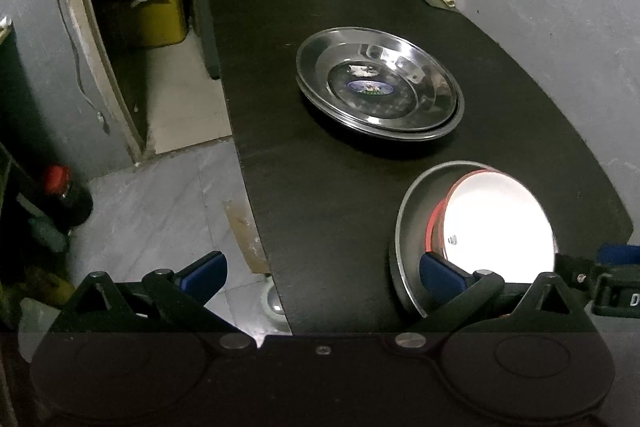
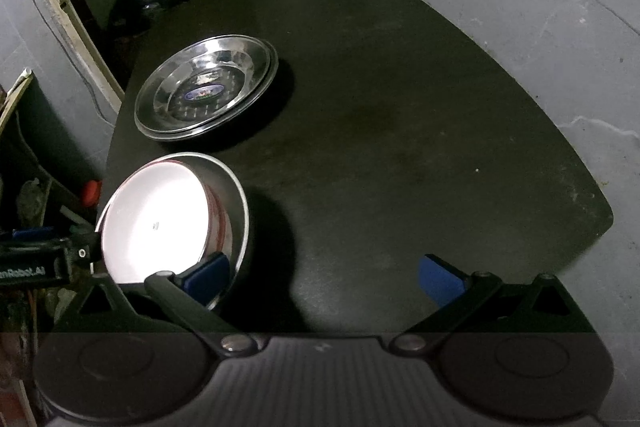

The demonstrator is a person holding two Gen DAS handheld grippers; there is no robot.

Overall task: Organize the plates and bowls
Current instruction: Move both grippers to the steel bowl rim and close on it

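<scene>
Dark table point(image 2: 400, 107) is filling both views, sitting ahead of and under both sets of fingers. Stack of steel plates point(image 1: 380, 87) is lying flat, well ahead of the left gripper point(image 1: 320, 273) fingers; from the right wrist view it's sitting ahead and to the left. Steel bowl point(image 1: 404, 227) is resting near the table's close edge, with a white bowl with red rim point(image 1: 500, 223) nested inside it and tilted. Left gripper's fingers are gaping wide, gripping nothing; its right finger pad point(image 1: 440, 273) is overlapping the steel bowl's near rim, contact unclear. Right gripper point(image 2: 324, 277) is also standing wide open and empty; its left finger pad point(image 2: 206, 277) is sitting at the steel bowl's near rim, its right pad hovering over bare table. Bowls are lying between the two grippers.
</scene>
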